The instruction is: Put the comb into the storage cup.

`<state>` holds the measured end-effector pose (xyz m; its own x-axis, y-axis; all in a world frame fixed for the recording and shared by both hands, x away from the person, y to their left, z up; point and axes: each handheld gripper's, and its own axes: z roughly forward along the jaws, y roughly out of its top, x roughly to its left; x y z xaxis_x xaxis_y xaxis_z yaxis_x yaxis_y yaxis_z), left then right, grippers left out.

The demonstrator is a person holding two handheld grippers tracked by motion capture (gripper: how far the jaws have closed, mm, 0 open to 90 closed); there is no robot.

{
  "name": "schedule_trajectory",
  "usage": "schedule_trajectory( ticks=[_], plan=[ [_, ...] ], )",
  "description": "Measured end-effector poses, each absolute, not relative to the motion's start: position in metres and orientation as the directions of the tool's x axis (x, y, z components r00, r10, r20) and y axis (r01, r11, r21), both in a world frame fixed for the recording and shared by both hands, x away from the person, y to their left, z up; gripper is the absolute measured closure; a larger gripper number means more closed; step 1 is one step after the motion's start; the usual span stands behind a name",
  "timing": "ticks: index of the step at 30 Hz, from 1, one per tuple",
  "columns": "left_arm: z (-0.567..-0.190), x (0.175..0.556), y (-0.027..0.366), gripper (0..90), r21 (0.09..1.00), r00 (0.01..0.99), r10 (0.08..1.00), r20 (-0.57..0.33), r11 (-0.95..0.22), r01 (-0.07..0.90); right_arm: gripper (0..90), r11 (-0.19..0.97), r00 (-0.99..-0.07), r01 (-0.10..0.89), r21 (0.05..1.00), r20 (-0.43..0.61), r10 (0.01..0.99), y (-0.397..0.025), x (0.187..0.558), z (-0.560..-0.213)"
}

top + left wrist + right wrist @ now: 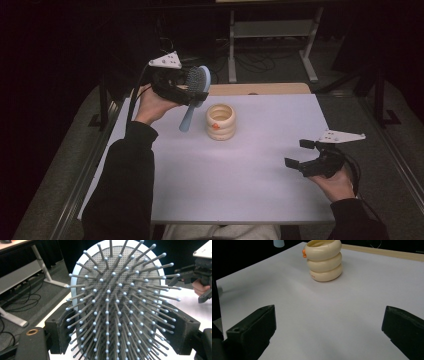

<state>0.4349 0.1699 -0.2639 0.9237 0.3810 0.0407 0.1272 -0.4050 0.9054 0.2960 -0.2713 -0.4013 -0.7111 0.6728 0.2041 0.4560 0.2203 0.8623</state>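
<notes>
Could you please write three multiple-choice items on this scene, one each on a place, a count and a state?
1. Where is the hairbrush?
A. flat on the table
B. held up in the left gripper
C. inside the holder

2. How many stacked rings form the cream holder?
A. two
B. three
C. five

3. How do the right gripper's jaws stand?
A. open
B. shut on the holder
C. shut on the brush

Answers: B, jaws clamp the brush's sides above the table; B, three bulges show; A, bare table shows between them.

No legible text anywhere; cream ringed holder bears tiny orange marks low on its side (too small to read).
</notes>
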Motion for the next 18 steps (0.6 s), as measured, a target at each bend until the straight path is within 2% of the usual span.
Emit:
schedule_trajectory(
  ticks=[18],
  plan=[
    [-0.238,0.449,0.146,19.6,0.920,0.930,0.362,0.059,-0.380,0.090,0.0,0.208,-0.715,0.449,0.869,0.210,0.667,-0.272,0.293,-0.400]
  ],
)
